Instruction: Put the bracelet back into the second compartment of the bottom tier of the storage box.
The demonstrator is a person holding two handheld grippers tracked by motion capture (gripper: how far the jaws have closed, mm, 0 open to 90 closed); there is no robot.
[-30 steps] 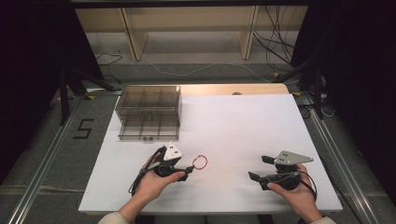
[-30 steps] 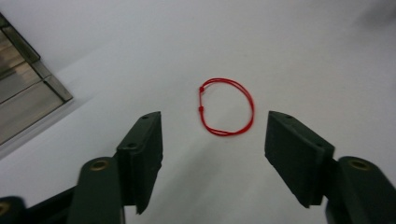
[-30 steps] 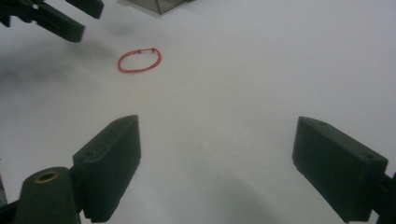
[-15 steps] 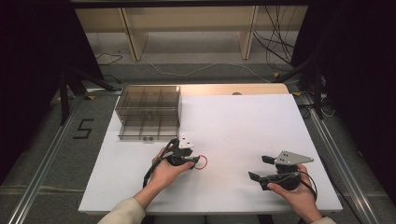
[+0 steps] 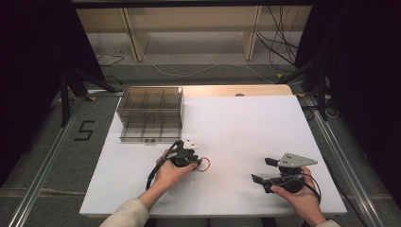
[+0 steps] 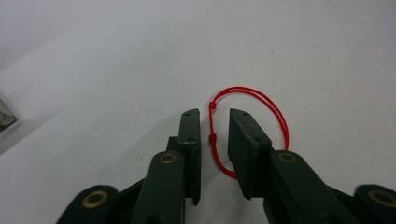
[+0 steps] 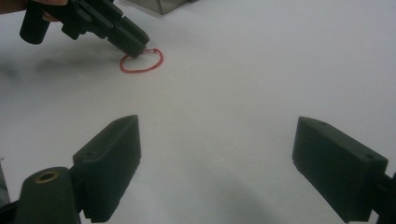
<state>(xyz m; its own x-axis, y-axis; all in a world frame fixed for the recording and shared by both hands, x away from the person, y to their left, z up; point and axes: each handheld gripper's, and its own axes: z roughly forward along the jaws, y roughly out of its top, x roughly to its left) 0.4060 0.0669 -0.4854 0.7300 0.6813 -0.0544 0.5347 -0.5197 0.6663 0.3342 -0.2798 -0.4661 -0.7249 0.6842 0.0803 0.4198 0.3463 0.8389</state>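
On the white bench, just in front of your left hand, the red string loop lies flat, close to the near-left part of the surface and well short of the clear compartment box that stands farther back. Your left gripper is tipped down onto it, and its jaws have just been closing: the knotted side of the loop runs lengthwise up the narrow gap between them, while the rest of the loop bows out past the right-hand jaw. The pads do not yet press on the string, a sliver of bench shows on either side of it, so count the gripper as released for now. That is the relation to mind: the strand lies along the jaws, not across them, so I judge a straight squeeze should catch it, provided the tips stay down on the bench. Your right gripper rests well apart on the near-right side, jaws spread wide with nothing between them; from its own view the loop sits far ahead, so the left hand is plainly the nearer one.
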